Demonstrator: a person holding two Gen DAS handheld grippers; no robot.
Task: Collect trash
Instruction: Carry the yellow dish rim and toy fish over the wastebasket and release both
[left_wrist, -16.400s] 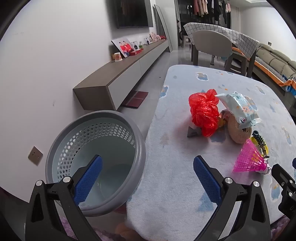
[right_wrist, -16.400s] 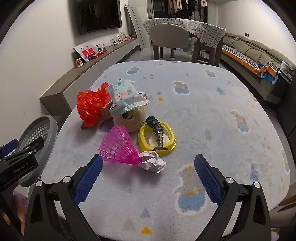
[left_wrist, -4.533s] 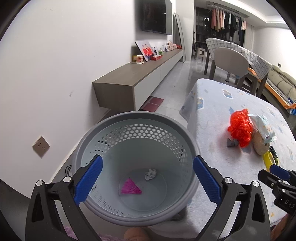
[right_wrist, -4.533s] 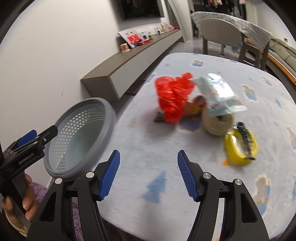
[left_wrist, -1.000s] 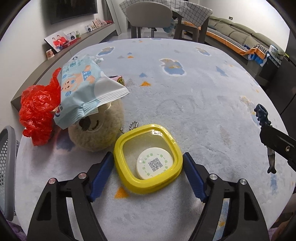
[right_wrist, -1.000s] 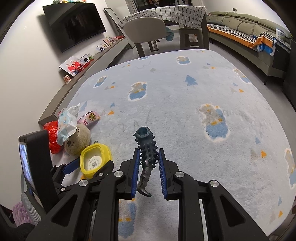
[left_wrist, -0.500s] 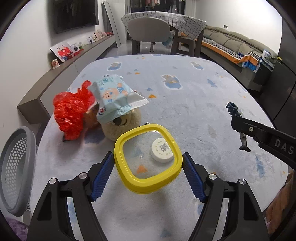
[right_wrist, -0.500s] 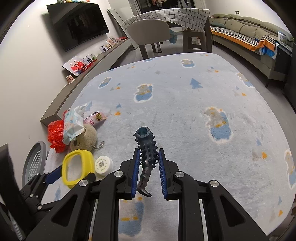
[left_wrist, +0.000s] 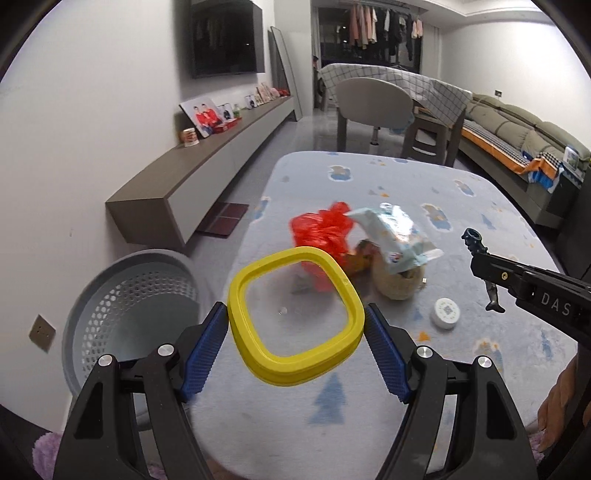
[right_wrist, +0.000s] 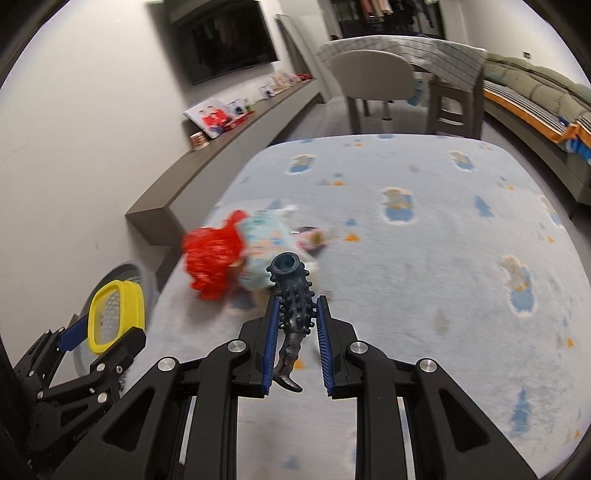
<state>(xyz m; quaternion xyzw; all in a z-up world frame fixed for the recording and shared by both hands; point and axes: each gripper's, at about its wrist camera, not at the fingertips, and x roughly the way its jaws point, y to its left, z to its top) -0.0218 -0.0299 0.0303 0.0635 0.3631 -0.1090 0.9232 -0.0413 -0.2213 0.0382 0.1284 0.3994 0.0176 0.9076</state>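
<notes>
A table (left_wrist: 424, 373) covered by a pale blue patterned cloth is seen filling most of both views. Beside its left edge, on the floor, a grey perforated basket (left_wrist: 122, 295) is stood with its mouth open upward. Near the table's left side a small heap is gathered: a crumpled red plastic bag (left_wrist: 321, 230), a light blue wet-wipe packet (left_wrist: 393, 230) laid over a round tan plush toy (left_wrist: 399, 282), all touching one another. A yellow-rimmed clear lid (left_wrist: 295, 319) is held clamped between the blue pads of the left gripper (left_wrist: 295, 347), lifted above the table edge and tilted — close to the basket but not over its opening, as far as can be told. A small white round disc (left_wrist: 447, 312) is left lying on the cloth, just beside the plush toy. In the right gripper (right_wrist: 295, 332) a dark, knobbly tube-shaped object (right_wrist: 293, 299) is gripped upright between the pads, its open end pointing forward, raised above the table.
</notes>
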